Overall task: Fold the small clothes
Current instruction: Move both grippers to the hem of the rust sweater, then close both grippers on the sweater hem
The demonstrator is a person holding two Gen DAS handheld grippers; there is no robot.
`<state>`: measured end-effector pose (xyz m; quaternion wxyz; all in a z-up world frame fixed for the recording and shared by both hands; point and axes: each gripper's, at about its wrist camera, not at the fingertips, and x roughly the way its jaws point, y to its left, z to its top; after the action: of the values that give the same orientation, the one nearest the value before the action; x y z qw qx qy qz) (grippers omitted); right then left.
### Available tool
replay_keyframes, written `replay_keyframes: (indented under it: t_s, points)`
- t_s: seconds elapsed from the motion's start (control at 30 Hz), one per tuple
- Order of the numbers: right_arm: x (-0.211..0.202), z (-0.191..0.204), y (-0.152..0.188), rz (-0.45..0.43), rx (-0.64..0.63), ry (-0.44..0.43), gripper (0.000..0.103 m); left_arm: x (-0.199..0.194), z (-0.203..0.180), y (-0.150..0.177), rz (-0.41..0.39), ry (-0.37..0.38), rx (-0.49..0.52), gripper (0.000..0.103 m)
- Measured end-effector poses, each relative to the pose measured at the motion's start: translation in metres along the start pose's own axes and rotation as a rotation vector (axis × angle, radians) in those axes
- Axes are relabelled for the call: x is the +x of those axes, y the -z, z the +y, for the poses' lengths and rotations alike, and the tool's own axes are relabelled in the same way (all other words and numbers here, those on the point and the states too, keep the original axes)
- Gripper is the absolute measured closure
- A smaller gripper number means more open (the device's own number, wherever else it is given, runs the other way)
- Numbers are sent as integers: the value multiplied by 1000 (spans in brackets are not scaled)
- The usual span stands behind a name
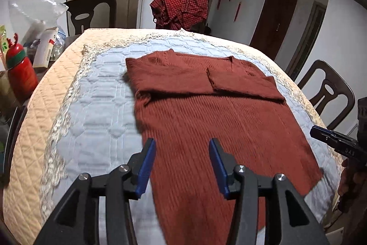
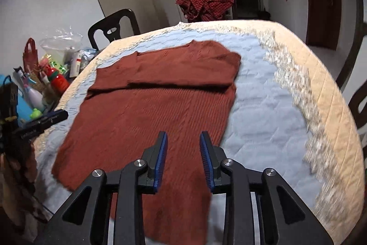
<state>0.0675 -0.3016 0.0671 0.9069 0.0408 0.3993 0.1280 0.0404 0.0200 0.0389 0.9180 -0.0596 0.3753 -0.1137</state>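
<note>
Quilted surface [image 1: 103,93] bearing a rust-brown knit sweater [image 1: 206,121], laid flat with both sleeves folded across its chest, above whose near hem hover the left gripper [image 1: 182,164], fingers parted and empty, and the right gripper [image 2: 183,159], fingers narrowly parted and empty.

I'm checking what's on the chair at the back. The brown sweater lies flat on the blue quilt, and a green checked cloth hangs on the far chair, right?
Almost. The cloth on the far chair is red checked, not green; the left wrist view shows it plainly, and so does the right wrist view. The rest holds: the brown sweater lies flat on the blue quilt.
</note>
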Motion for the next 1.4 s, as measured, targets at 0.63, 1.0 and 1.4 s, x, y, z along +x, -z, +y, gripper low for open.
replay_keyframes:
  t_s: [0.63, 1.0, 1.4]
  points:
    - [-18, 18, 50, 36, 24, -1, 64, -20, 15, 69, 51, 25, -47, 52]
    - [-19, -27, 61, 67, 151, 66, 63, -18, 10, 71, 60, 56, -54, 52]
    - [-16, -18, 63, 81, 168, -67, 51, -16, -3, 73, 68, 110, -73, 50]
